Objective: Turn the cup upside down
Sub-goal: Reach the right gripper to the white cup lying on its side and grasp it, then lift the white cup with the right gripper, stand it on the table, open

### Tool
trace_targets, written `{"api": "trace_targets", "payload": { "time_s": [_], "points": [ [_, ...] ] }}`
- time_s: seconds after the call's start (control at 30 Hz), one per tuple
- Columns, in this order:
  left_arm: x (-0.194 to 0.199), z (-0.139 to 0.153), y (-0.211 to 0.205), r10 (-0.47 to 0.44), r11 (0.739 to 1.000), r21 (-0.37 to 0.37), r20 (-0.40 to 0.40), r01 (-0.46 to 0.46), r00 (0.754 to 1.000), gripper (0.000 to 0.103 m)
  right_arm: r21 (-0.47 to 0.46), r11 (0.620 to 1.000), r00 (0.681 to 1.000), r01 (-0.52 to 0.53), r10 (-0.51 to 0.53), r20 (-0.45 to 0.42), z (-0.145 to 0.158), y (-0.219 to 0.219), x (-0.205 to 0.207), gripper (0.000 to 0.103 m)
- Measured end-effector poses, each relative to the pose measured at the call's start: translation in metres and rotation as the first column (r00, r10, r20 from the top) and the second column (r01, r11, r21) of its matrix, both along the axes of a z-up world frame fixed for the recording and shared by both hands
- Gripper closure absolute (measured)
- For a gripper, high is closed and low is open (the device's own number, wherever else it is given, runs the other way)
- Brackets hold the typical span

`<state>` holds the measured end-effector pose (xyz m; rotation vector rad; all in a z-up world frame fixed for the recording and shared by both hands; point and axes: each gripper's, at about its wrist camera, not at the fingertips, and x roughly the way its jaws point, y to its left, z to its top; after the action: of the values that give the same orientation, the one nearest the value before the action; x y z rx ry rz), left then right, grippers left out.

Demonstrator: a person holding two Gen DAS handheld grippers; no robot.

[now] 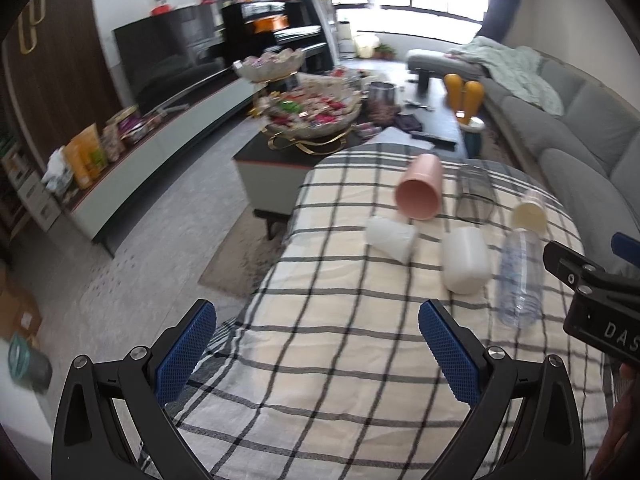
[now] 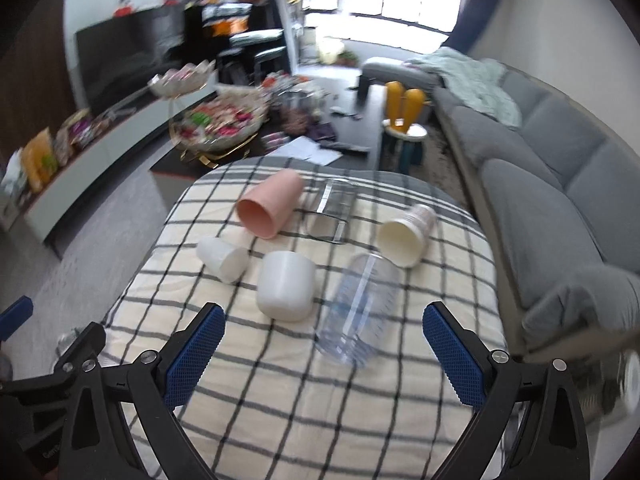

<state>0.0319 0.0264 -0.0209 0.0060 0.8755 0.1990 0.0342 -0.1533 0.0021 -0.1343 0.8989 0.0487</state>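
While both my left gripper (image 1: 318, 350) and right gripper (image 2: 324, 354) hover spread wide and empty, the pink cup (image 2: 270, 208) lies on its side on the checkered cloth (image 2: 280, 400), well ahead.

Right gripper (image 2: 322, 350) spread wide, empty, over checked cloth (image 2: 280, 400); pink cup (image 2: 270, 204), white cup (image 2: 286, 286) lie sideways.

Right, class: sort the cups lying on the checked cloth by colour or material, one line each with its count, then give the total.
Pink plastic cup: 1
White plastic cups, a small tapered one and a wide squat one: 2
Cream paper cup: 1
Clear see-through cups, a square glass-like one and a large ribbed plastic one: 2
Total: 6
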Motion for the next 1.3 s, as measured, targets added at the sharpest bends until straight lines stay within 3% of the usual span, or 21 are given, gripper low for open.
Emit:
{"api": "trace_targets", "payload": {
  "time_s": [0.23,0.5,0.6,0.8,0.97,1.07,1.13,1.2,1.3],
  "points": [
    [0.014,-0.007,0.015,0.105,0.994,-0.013,-0.02,-0.105,0.994,0.0,-0.075,0.975,0.966,-0.211,0.197,-0.169,-0.021,0.046,0.061,0.004],
    [0.037,-0.027,0.035,0.247,0.968,-0.021,-0.052,-0.248,0.968,0.0,-0.129,0.904,0.866,-0.407,0.337,-0.37,-0.066,0.099,0.118,0.006],
    [0.045,-0.036,0.045,0.289,0.956,-0.028,-0.062,-0.291,0.955,0.0,-0.124,0.878,0.823,-0.463,0.373,-0.429,-0.083,0.116,0.133,0.014],
    [0.064,-0.057,0.055,0.317,0.945,-0.042,-0.122,-0.324,0.94,0.0,-0.125,0.832,0.757,-0.54,0.415,-0.505,-0.11,0.14,0.152,0.022],
    [0.076,-0.069,0.057,0.32,0.942,-0.052,-0.155,-0.331,0.935,0.0,-0.132,0.819,0.731,-0.558,0.411,-0.545,-0.13,0.146,0.164,0.023],
    [0.081,-0.076,0.059,0.321,0.941,-0.056,-0.174,-0.335,0.931,0.0,-0.127,0.814,0.711,-0.567,0.405,-0.575,-0.141,0.149,0.169,0.031],
    [0.083,-0.079,0.061,0.322,0.94,-0.059,-0.185,-0.337,0.929,0.0,-0.121,0.818,0.706,-0.562,0.398,-0.586,-0.145,0.149,0.171,0.042],
    [0.084,-0.08,0.063,0.324,0.938,-0.06,-0.188,-0.34,0.927,0.0,-0.111,0.829,0.71,-0.548,0.391,-0.586,-0.148,0.147,0.173,0.049],
    [0.085,-0.079,0.067,0.326,0.937,-0.069,-0.186,-0.343,0.927,0.0,-0.096,0.848,0.728,-0.521,0.383,-0.569,-0.142,0.143,0.171,0.05]
  ]
}}
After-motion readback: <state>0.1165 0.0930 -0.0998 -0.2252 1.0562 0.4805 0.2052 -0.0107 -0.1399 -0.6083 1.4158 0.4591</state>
